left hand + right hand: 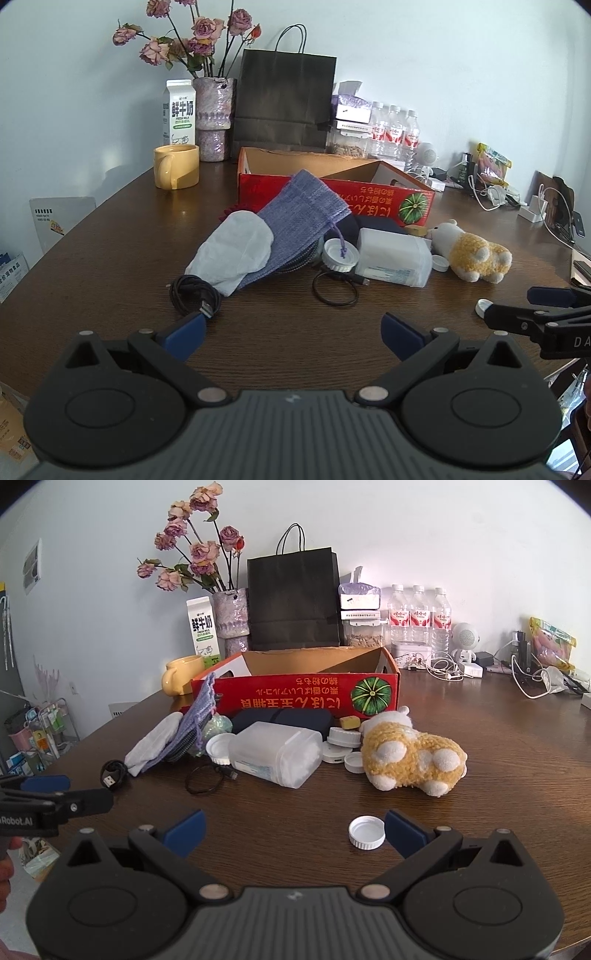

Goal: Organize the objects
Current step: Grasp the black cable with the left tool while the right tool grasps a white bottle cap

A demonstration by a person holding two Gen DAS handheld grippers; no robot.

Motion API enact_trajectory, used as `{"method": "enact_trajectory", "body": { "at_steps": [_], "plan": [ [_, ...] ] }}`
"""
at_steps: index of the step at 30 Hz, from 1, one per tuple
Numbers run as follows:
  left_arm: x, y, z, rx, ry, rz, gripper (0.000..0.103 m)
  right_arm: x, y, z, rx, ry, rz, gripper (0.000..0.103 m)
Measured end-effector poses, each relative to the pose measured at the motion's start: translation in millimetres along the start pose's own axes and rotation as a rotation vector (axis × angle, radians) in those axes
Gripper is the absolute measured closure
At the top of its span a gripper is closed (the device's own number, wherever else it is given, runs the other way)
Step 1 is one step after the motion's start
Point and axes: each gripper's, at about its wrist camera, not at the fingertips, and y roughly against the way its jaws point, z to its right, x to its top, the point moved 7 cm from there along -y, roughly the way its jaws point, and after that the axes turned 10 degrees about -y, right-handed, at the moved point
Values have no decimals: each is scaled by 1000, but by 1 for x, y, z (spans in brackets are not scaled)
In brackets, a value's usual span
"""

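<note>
Barely begun: red box point(295, 694) seemingly empty, plush toy point(413, 753), clear container point(275, 755), white cap point(366, 832) loose on table point(498, 746); left gripper point(291, 334), right gripper point(295, 830) spread wide, holding nothing.

On the tabletop point(480, 775), an open cardboard box point(295, 694) stands behind a cluster of small things: a cloth pouch point(295, 225) leans against the box's left front, a coiled cable point(194, 291) lies before the pouch, a plastic container point(275, 753) lies in the middle, and a plush toy point(413, 753) lies to its right with several lids point(343, 744) between them. One more lid point(366, 832) lies alone, nearer than the toy. Behind the box, along the wall, stand a mug point(176, 166), a milk carton point(179, 112), a vase of flowers point(213, 118), a paper bag point(284, 99) and water bottles point(419, 613), left to right.
</note>
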Motion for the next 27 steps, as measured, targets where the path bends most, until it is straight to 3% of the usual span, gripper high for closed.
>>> {"method": "enact_trajectory", "body": {
  "at_steps": [10,16,27],
  "plan": [
    [-12,-19,-24,66,20,-45,0,-6,-16,20,-52,34,-7,1],
    [-16,-29,-41,109,19,-64,0,-8,-29,34,-72,37,-17,8],
    [-11,-53,-66,161,18,-84,0,-10,-47,50,-74,61,8,42]
  ]
}}
